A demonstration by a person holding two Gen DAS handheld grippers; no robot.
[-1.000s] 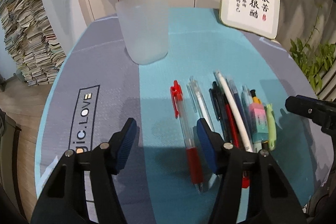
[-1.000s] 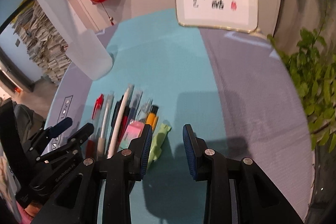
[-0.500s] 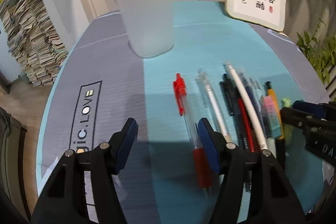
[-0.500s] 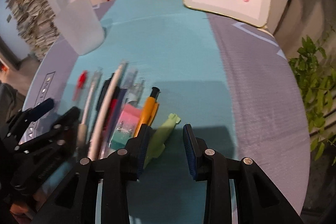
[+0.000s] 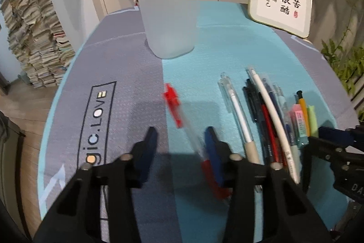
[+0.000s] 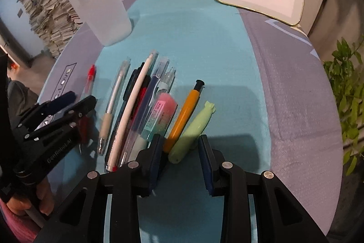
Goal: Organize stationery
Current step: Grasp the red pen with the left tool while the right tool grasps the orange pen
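Our left gripper (image 5: 180,140), tilted steeply down, has just been closing; jaws part-open, red pen (image 5: 182,115) touching the right pad only. Our right gripper (image 6: 179,152) gapes over one green pen (image 6: 193,131). One frosted cup (image 5: 168,19) at 12 o'clock.

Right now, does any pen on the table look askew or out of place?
Yes. The red-capped clear pen lies tilted and apart from the parallel row of pens, its lower end against one pad of the left gripper. The frosted plastic cup stands upright.
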